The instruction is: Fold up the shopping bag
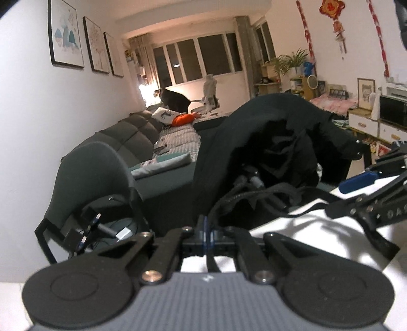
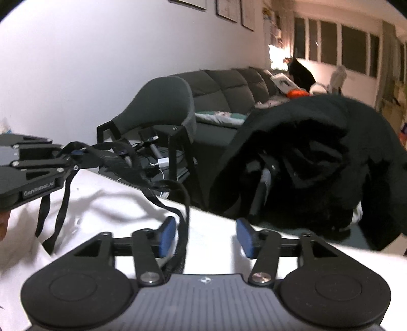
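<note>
The one clear piece of lettering is "GenRobot.AI", printed in pale letters on the black side plate of the left gripper (image 2: pixel 72 156), seen at the left edge of the right wrist view. In the left wrist view the side of the right gripper (image 1: pixel 357 187) shows pale letters near the right edge, blurred, only something like "DAS" can be made out. A red hanging ornament (image 1: pixel 333 7) on the wall carries a gold character, too small to read.
</note>
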